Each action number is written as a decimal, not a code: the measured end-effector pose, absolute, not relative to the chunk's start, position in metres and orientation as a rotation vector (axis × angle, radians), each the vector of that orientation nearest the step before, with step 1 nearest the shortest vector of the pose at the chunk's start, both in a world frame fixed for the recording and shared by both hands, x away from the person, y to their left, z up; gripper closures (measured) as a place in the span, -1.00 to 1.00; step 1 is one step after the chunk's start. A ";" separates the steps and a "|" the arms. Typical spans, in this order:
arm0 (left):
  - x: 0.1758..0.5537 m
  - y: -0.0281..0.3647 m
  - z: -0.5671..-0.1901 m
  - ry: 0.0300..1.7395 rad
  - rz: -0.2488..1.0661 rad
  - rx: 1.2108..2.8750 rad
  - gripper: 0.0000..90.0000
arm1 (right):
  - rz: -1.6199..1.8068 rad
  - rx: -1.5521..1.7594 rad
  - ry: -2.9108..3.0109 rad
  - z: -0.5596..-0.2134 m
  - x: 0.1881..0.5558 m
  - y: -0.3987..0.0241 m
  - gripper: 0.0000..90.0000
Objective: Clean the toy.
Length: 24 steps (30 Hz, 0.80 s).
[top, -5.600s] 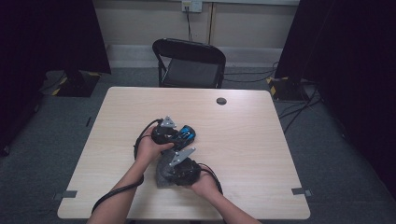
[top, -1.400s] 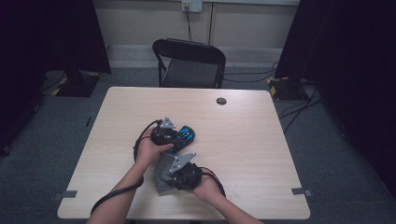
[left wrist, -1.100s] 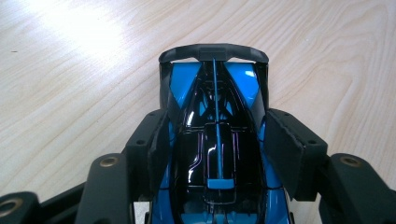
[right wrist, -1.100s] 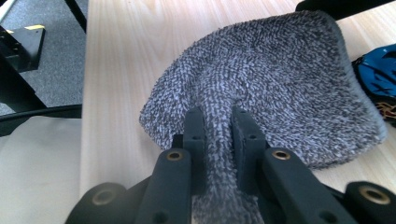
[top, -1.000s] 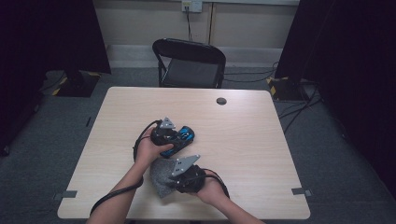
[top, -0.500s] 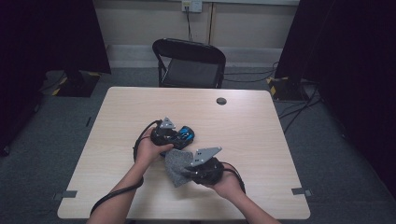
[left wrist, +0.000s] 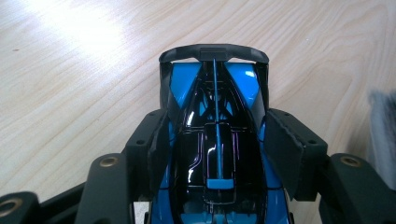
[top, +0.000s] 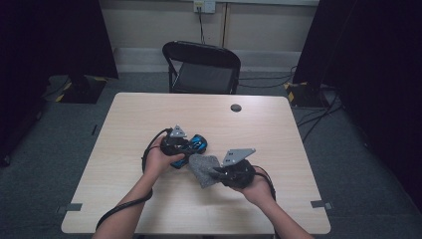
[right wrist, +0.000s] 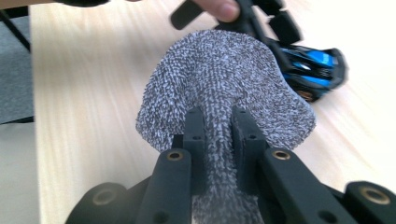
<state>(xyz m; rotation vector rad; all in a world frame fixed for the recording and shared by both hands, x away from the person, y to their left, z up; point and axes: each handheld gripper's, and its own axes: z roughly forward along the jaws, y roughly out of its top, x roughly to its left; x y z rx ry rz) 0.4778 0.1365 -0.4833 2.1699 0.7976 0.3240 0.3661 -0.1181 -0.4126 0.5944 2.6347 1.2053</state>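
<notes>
Pale wooden table (top: 149,209) (a small dark disc (top: 236,107) lies on it).

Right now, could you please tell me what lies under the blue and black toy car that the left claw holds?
The toy car sits on the bare wooden table, clamped between the left claw pads. Its body and the claw cover the wheels and the wood directly beneath.

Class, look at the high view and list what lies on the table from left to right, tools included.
Left tool gripping a blue toy car → grey cloth → right tool pinching that cloth; the small dark disc sits farther back on the table.
</notes>
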 end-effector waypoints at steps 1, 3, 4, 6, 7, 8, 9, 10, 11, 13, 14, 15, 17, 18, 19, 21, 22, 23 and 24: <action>0.478 0.137 -0.483 0.795 0.330 2.172 -0.08 | 1.198 0.606 2.625 -0.412 0.368 -0.121 0.74; 0.477 0.137 -0.484 0.799 0.325 2.164 -0.08 | 1.195 0.633 2.598 -0.409 0.373 -0.127 0.74; 0.478 0.137 -0.484 0.797 0.326 2.165 -0.08 | 1.200 0.652 2.581 -0.407 0.376 -0.131 0.74; 0.478 0.137 -0.484 0.795 0.330 2.168 -0.08 | 1.168 0.686 2.543 -0.404 0.384 -0.139 0.74; 0.478 0.137 -0.484 0.795 0.330 2.168 -0.08 | 1.168 0.686 2.543 -0.404 0.384 -0.139 0.74; 0.477 0.137 -0.484 0.798 0.326 2.166 -0.08 | 1.137 0.713 2.520 -0.404 0.390 -0.145 0.74; 0.477 0.137 -0.484 0.796 0.326 2.167 -0.08 | 1.137 0.713 2.520 -0.404 0.390 -0.145 0.74; 0.477 0.137 -0.484 0.795 0.327 2.167 -0.08 | 1.123 0.731 2.509 -0.405 0.394 -0.147 0.74; 0.477 0.137 -0.484 0.795 0.326 2.166 -0.08 | 1.104 0.768 2.488 -0.408 0.401 -0.151 0.74; 0.477 0.137 -0.484 0.796 0.325 2.165 -0.08 | 1.082 0.786 2.480 -0.411 0.404 -0.152 0.74; 0.477 0.138 -0.484 0.791 0.322 2.174 -0.08 | 1.059 0.798 2.472 -0.415 0.406 -0.152 0.74; 0.477 0.138 -0.484 0.791 0.324 2.175 -0.08 | 1.039 0.814 2.467 -0.420 0.409 -0.153 0.74; 0.478 0.138 -0.484 0.786 0.329 2.178 -0.08 | 0.988 0.854 2.445 -0.430 0.414 -0.153 0.74; 0.477 0.138 -0.484 0.788 0.326 2.177 -0.08 | 0.973 0.875 2.431 -0.435 0.416 -0.153 0.74; 0.478 0.138 -0.483 0.787 0.331 2.178 -0.08 | 0.970 0.893 2.420 -0.440 0.418 -0.154 0.74; 0.478 0.138 -0.484 0.789 0.324 2.174 -0.08 | 0.935 0.927 2.417 -0.452 0.423 -0.151 0.74; 0.478 0.138 -0.484 0.788 0.325 2.174 -0.08 | 0.935 0.927 2.417 -0.452 0.423 -0.151 0.74; 0.478 0.138 -0.484 0.786 0.327 2.176 -0.08 | 0.914 0.926 2.433 -0.458 0.424 -0.146 0.74; 0.478 0.138 -0.484 0.785 0.329 2.176 -0.08 | 0.914 0.926 2.433 -0.458 0.424 -0.146 0.74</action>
